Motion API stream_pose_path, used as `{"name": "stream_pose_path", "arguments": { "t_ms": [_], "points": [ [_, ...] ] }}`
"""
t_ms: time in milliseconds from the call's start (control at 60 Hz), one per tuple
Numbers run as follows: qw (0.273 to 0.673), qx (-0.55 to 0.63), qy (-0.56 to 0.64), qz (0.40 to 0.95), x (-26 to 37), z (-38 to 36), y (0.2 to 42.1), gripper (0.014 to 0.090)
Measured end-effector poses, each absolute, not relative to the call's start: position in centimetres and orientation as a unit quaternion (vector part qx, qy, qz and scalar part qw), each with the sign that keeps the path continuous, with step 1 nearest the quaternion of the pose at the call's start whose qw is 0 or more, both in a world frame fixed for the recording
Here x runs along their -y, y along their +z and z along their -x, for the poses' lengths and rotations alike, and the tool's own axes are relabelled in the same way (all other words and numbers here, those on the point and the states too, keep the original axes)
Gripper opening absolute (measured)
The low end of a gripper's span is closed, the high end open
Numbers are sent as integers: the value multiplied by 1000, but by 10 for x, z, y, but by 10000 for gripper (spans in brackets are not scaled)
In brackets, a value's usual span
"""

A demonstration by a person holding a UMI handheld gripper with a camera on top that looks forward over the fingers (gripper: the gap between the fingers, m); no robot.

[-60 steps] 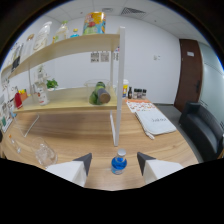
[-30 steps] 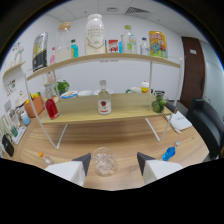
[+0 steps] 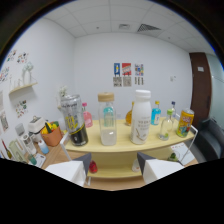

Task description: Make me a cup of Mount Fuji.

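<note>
Standing upright beyond the open fingers: white bottle.

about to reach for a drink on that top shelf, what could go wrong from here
The bottles stand close together on the shelf: reaching for the clear bottle could knock the black can or the white bottle beside it. The yellow can stands near the shelf's end and might tip off if bumped. The hand-held gripper is open with nothing between its fingers, below the shelf, so a hurried rise could strike the shelf edge.
</note>
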State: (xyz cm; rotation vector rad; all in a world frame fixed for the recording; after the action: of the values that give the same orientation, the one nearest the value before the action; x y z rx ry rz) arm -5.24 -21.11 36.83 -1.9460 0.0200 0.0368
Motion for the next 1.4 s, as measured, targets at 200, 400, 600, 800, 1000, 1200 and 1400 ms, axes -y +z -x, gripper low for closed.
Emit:
{"name": "stream_pose_path", "arguments": {
  "t_ms": [200,400,600,800,1000,1200,1400],
  "points": [
    [621,10,16,783,151,67,396,815],
    [643,-6,4,766,108,65,397,671],
    [644,-20,-6,765,93,63,395,426],
    [647,-9,-6,763,103,68,405,405],
    [675,-5,2,738,138,72,435,405],
    [669,-6,15,743,183,73,389,403],
    [625,-19,21,780,214,69,277,404]
  ]
}}
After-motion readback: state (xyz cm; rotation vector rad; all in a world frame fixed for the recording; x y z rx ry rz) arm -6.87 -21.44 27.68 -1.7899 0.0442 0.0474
